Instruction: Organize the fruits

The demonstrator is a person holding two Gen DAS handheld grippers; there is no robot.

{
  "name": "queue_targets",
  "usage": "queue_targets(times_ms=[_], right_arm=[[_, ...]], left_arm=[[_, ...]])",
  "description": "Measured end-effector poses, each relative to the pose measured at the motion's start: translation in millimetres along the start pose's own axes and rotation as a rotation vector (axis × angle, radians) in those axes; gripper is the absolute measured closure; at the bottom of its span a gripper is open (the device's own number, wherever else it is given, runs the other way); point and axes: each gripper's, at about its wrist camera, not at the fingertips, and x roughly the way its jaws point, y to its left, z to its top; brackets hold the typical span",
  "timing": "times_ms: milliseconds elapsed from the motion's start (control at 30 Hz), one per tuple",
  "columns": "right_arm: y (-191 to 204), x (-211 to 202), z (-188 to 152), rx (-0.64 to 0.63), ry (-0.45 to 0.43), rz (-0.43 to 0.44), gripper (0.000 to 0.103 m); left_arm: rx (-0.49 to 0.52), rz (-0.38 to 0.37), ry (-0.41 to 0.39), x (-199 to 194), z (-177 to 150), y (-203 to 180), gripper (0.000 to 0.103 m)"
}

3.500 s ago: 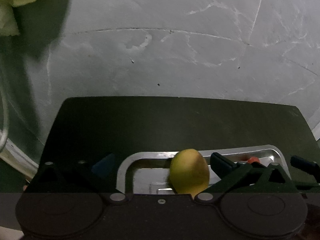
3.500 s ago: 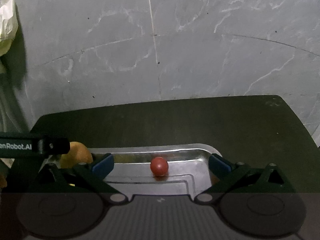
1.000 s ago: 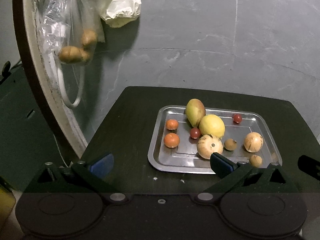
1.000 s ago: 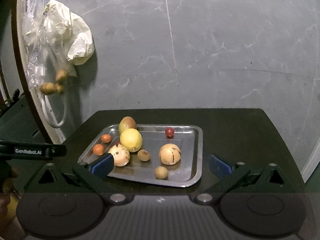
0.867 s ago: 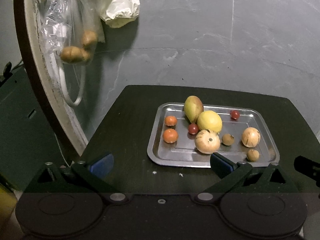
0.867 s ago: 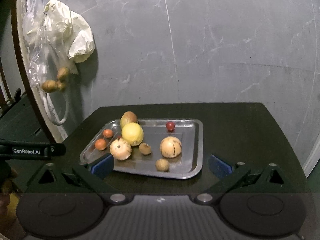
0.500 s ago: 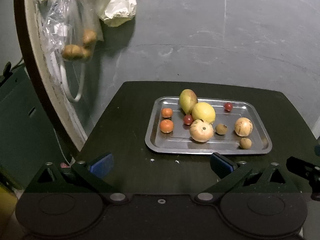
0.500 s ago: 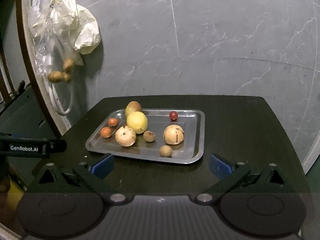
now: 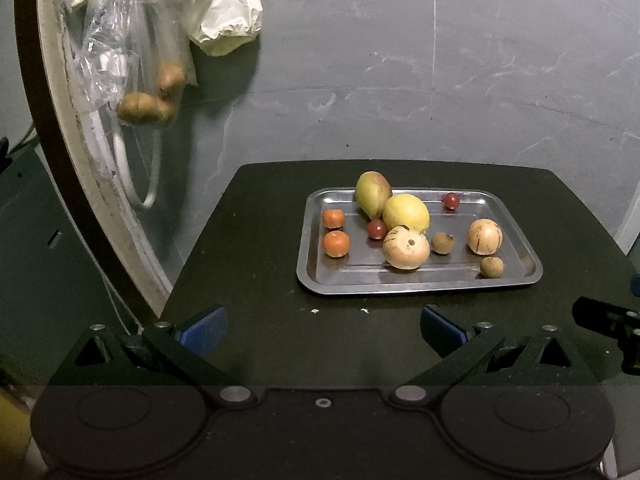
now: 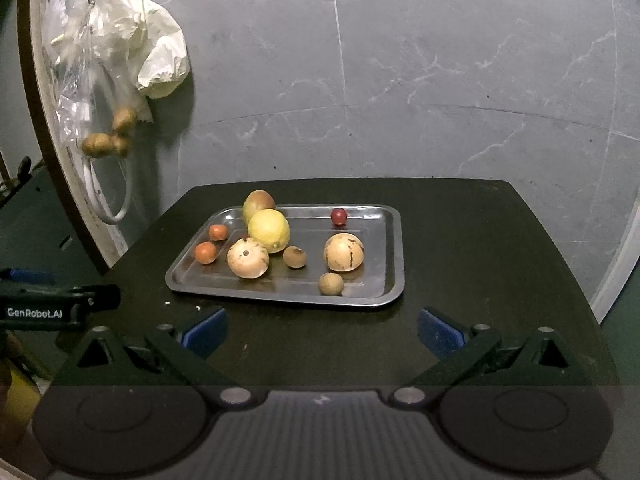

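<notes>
A steel tray [image 9: 520, 276] [image 10: 392, 248] on the dark table holds several fruits: a mango [image 9: 372, 192] [image 10: 259, 201], a lemon [image 9: 406, 213] [image 10: 269, 230], two striped pale melons [image 9: 405, 248] [image 10: 344, 252], two small orange fruits [image 9: 336, 243] [image 10: 205, 252], red cherry tomatoes [image 9: 451, 200] [image 10: 339, 216] and small brown fruits [image 9: 492, 267] [image 10: 331, 283]. My left gripper [image 9: 322, 326] is open, held back from the tray's near edge with nothing between its fingers. My right gripper [image 10: 322, 327] is open too, also short of the tray.
The dark table [image 9: 260, 248] [image 10: 480, 240] stands against a grey marbled wall. At the left hang a clear bag with brown fruits [image 9: 148, 100] [image 10: 106, 136] and a pale crumpled bag [image 9: 224, 16]. The left gripper's body [image 10: 44, 304] shows at the right view's left edge.
Both grippers have pulled back and up from the tray, empty; the mango and a cherry tomato lie on it. The tray now looks smaller and farther away.
</notes>
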Motion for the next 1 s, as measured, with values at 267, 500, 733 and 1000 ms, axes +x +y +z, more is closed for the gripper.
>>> queue_targets(times_ms=[267,500,733,1000], right_arm=[[23.5,-9.0,-6.6,0.004,0.008,-0.054,0.0],[34.8,-15.2,-15.8,0.03,-0.013,-0.091,0.0],[40.3,-17.4,-16.5,0.034,-0.022,-0.106,0.0],[41.6,-18.4,-16.7,0.027,-0.021,-0.106,0.0]], left_arm=[[0.01,-0.051,0.013,-1.9,-8.2,19.4,0.001],[0.036,-0.081,0.007,-5.0,-15.5,31.0,0.001],[0.043,-0.093,-0.003,-8.4,-19.4,34.1,0.001],[0.033,-0.092,-0.002,-10.3,-21.9,38.4,0.001]])
